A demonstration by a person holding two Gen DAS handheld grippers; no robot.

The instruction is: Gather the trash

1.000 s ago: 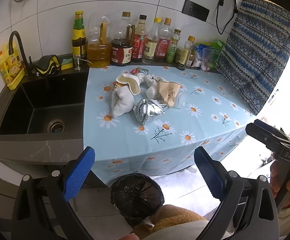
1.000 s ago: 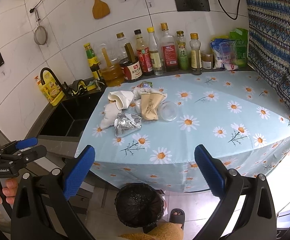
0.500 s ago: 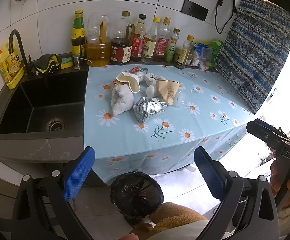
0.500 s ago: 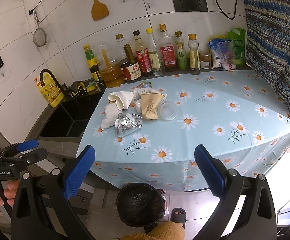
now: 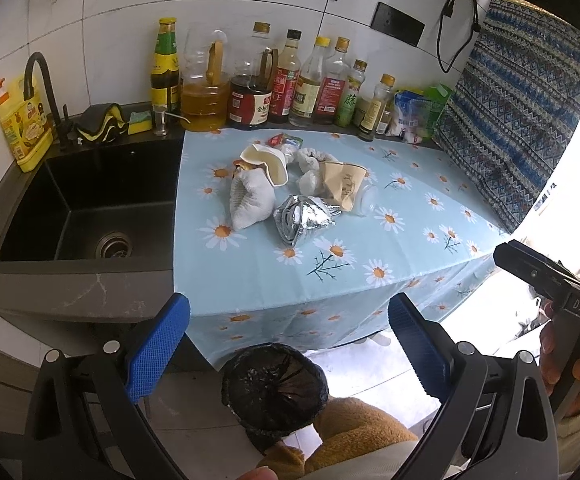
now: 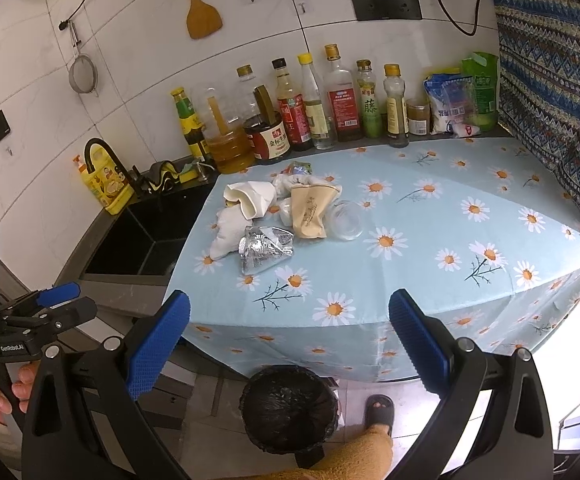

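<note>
Both grippers [image 5: 288,340] [image 6: 288,340] stay open; trash [image 5: 297,188] unmoved.

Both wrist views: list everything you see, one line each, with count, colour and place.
foil wrapper: one, silver, front of the pile
paper cups: two, white and tan, mid pile
white cloth: one, left of the foil
clear lid: one, right of the tan cup
tablecloth: one, blue with daisies, over the counter
bottles: a row, mixed colours, along the wall
sink: one, black, left of the cloth
trash bin: one, black bag, on the floor below
spatula: one, wooden, on the wall
left gripper: open, blue pads
right gripper: open, blue pads
</note>
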